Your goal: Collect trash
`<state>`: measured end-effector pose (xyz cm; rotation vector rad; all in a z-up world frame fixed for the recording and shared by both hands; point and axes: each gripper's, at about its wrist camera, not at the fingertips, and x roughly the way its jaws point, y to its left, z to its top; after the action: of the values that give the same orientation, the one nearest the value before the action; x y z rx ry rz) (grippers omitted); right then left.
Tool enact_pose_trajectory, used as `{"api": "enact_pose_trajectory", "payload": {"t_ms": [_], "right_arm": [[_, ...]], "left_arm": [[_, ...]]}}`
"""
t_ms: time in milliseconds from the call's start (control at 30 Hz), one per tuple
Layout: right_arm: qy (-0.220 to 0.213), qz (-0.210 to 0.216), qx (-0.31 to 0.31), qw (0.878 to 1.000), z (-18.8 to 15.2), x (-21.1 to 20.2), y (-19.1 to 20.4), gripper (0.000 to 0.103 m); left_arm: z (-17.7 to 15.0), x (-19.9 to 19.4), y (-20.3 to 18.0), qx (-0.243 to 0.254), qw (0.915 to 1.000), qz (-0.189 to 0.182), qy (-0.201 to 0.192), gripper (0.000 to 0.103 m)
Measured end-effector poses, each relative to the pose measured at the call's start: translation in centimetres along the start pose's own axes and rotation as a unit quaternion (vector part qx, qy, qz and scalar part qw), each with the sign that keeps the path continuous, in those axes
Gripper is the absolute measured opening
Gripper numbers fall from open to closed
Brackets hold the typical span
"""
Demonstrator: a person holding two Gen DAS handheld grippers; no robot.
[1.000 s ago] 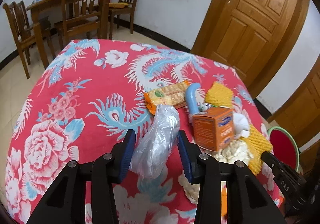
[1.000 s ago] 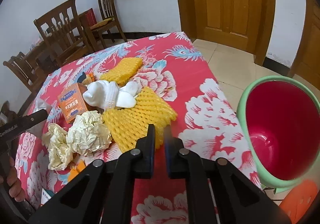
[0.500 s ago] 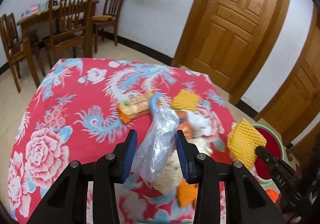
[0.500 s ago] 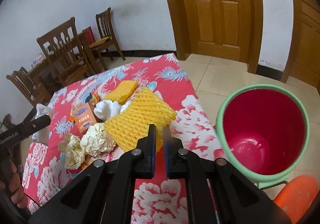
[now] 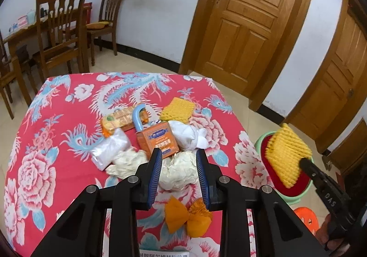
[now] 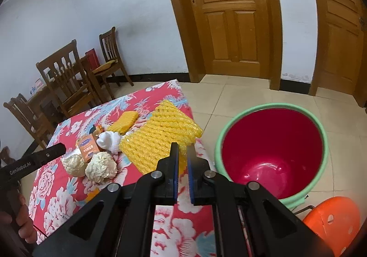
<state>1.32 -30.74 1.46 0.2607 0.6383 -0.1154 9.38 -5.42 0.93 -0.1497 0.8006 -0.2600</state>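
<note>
- The right gripper (image 6: pixel 181 149) is closed almost fully, pinching a corner of a yellow foam fruit net (image 6: pixel 160 137). A second ago the net lay on the table; now it hangs clear of the flowered tablecloth (image 6: pixel 57 199), at the table's edge.
- A red bucket with a green rim (image 6: pixel 273 149) stands on the floor just beside the table, empty. The net has swung towards it but does not yet look to be over its mouth.
- The left gripper (image 5: pixel 177 153) has its jaws narrowly apart; they have just been closing, with nothing between them.
- The clear plastic bag (image 5: pixel 110 151) that was between those jaws half a second ago now lies on the cloth, beside two crumpled paper balls (image 5: pixel 179 169).
- My reading: the net is nearly binned, but the bag slipped free and needs a fresh grasp.
- An orange carton (image 5: pixel 158 140), a white cloth (image 5: pixel 188 135) and a biscuit packet (image 5: pixel 119 119) still wait on the table.
</note>
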Motion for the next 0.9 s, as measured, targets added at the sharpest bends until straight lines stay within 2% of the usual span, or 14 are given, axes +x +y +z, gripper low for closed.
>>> {"api": "enact_pose_trajectory", "payload": {"t_ms": [167, 667, 900], "right_arm": [[-0.004, -0.003, 0.014, 1.0, -0.3, -0.6, -1.2, 0.009], [0.0, -0.002, 0.022, 1.0, -0.8, -0.8, -2.3, 0.009], [0.006, -0.002, 0.023, 1.0, -0.9, -0.7, -2.4, 0.009]], "left_arm": [[-0.4, -0.1, 1.0, -0.011, 0.9997, 0.021, 0.005, 0.042], [-3.2, 3.2, 3.9, -0.027, 0.9944, 0.078, 0.066, 0.052], [-3.7, 4.4, 5.1, -0.031, 0.992, 0.096, 0.076, 0.052]]}}
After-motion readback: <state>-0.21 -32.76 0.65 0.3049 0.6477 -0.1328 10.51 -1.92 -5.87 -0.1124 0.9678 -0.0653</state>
